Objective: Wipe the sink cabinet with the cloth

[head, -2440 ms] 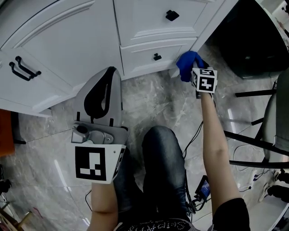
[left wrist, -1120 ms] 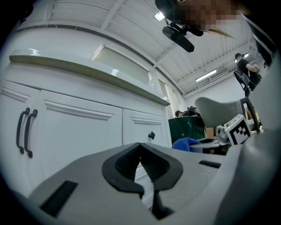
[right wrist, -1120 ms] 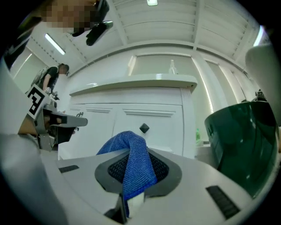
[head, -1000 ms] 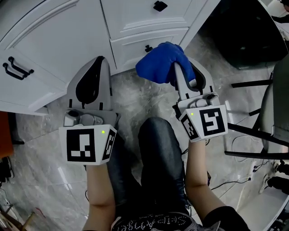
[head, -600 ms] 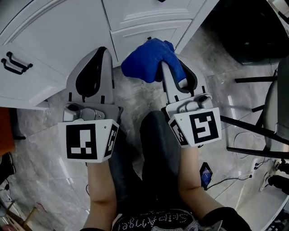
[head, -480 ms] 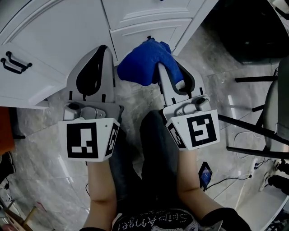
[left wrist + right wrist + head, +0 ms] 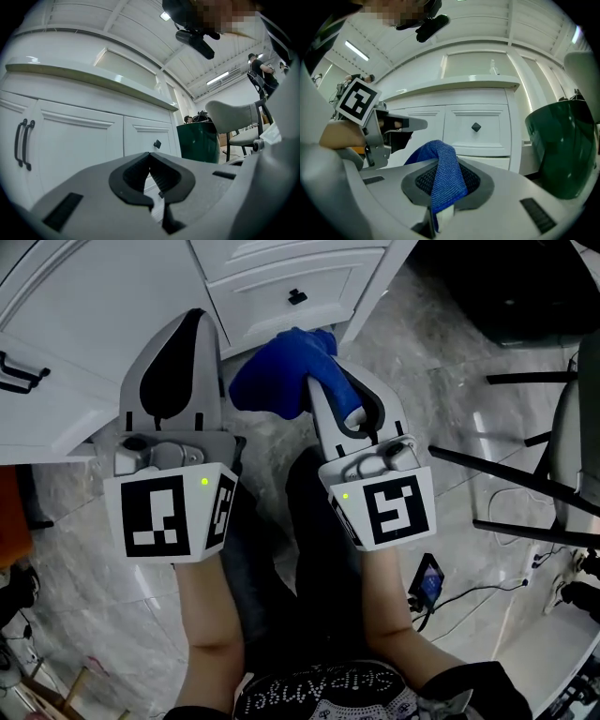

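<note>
Right tongs (image 7: 328,390), drawn back from cabinet (image 7: 94,315), pinch bunched (woven) cloth (image 7: 277,376).

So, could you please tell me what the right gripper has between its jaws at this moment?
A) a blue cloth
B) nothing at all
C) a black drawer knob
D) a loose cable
A: in the right gripper view, the jaws of the right gripper are closed on a fold of the blue cloth, which bunches out ahead of them toward the white cabinet.
</note>
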